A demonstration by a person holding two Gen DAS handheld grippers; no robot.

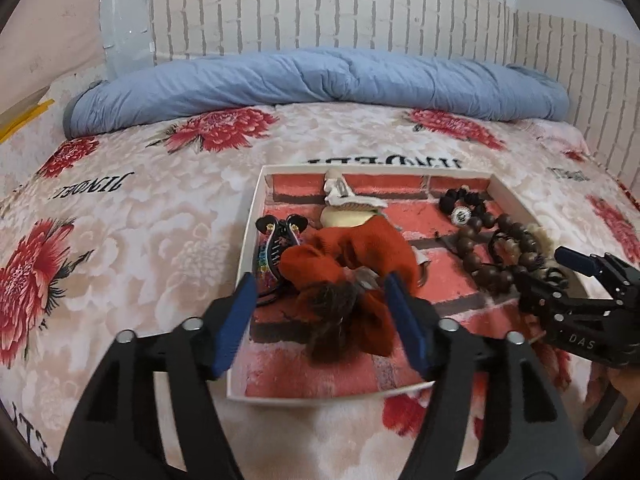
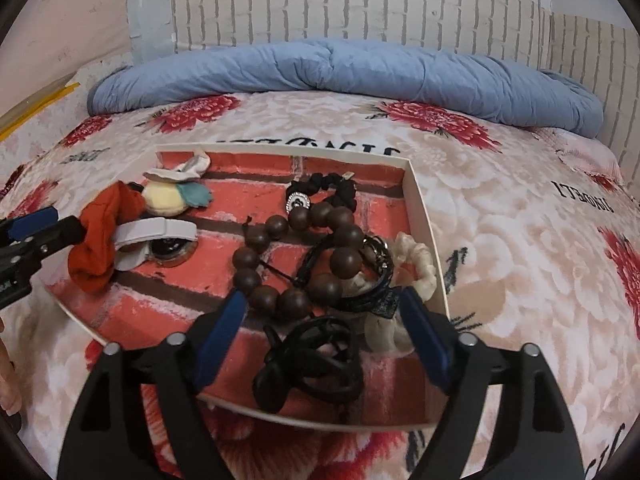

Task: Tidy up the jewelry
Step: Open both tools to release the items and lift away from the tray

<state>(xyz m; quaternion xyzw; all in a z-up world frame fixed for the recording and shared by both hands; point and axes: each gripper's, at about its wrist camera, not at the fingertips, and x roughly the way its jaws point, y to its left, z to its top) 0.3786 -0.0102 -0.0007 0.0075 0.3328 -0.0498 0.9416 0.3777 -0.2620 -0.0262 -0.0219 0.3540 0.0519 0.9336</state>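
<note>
In the shallow white cardboard tray [image 1: 256,216] on the bed, an orange fabric scrunchie [image 1: 352,256] lies left, brown wooden bead bracelet [image 2: 304,256] right; sorting seems unfinished. Both tools, left tool [image 1: 320,308] and right tool [image 2: 324,316], are spread, nothing pinched.

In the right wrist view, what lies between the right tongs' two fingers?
A tangle of black cords lies in the tray between the open right tongs, with the wooden bead bracelet just beyond.

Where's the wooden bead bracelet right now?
In the right wrist view, the wooden bead bracelet lies in the tray, right half, just ahead of the open right tool, beside the black cords.
</note>
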